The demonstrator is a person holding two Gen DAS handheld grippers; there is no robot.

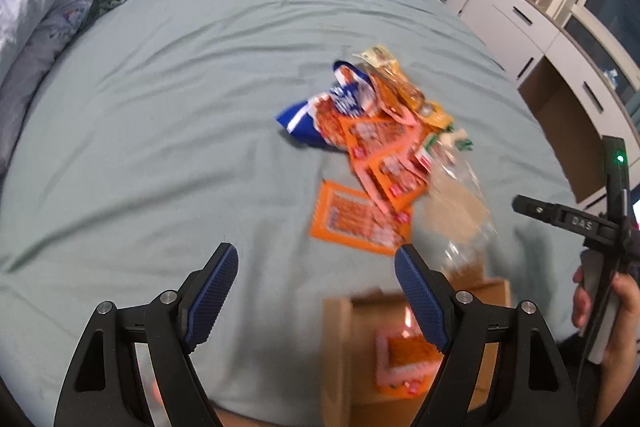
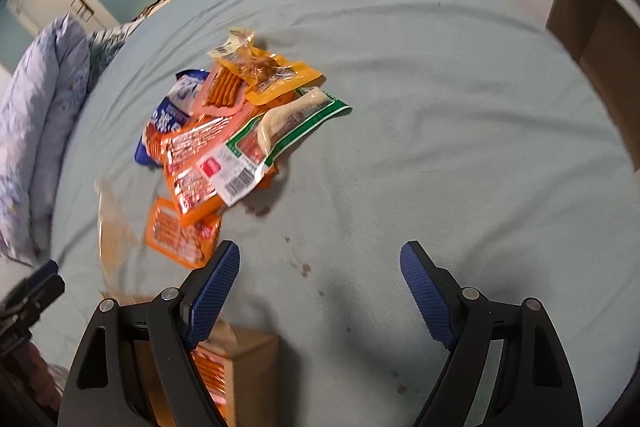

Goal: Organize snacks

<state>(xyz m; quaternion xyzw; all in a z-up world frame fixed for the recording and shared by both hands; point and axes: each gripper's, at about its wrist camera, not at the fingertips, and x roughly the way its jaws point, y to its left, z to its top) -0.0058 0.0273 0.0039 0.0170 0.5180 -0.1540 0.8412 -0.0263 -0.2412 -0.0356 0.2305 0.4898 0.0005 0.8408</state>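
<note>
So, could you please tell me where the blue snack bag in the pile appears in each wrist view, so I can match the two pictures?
Left wrist view: the blue snack bag lies just above centre, at the left edge of the snack pile.
Right wrist view: the blue snack bag sits left of centre, again on the pile's left edge, partly under orange packets.
Shared landmark: the flat orange packet lying at the near end of the pile.

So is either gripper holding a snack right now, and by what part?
Neither. The left gripper and right gripper are both open with nothing between their fingers; the snack packets lie on the bed.
</note>
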